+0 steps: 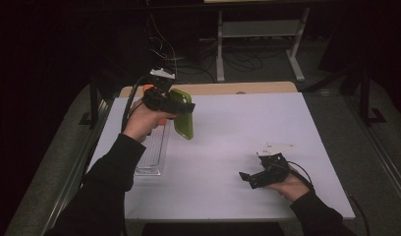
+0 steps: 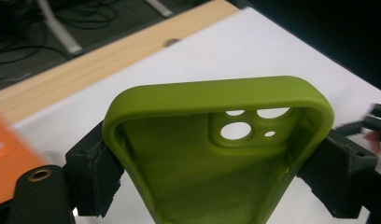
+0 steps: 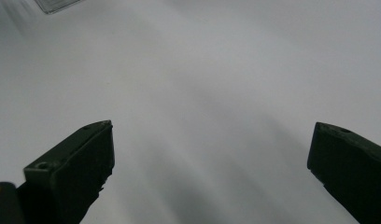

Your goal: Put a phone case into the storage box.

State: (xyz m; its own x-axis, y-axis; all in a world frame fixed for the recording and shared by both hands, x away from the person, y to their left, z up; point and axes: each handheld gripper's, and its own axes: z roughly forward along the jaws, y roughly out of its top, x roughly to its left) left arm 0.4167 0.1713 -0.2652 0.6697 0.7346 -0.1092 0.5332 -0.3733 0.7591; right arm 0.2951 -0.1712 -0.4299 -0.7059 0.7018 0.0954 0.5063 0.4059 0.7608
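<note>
An olive-green phone case (image 1: 183,114) is held up above the left part of the white table (image 1: 228,128). My left gripper (image 1: 175,108) is shut on it, one jaw on each long edge. In the left gripper view the phone case (image 2: 188,177) shows its hollow inside, with the camera cut-outs (image 2: 244,128) at the far end, clamped in my left gripper (image 2: 216,182). My right gripper (image 1: 247,180) rests low over the table at the front right. In its own view the right gripper (image 3: 212,158) is open over bare white surface, with nothing between the jaws.
A clear plastic tray (image 1: 152,152) lies on the table under the left hand; its corner (image 3: 55,3) shows in the right gripper view. A wooden strip (image 1: 238,88) runs along the table's back edge. Desk legs and cables (image 1: 223,54) stand on the floor behind.
</note>
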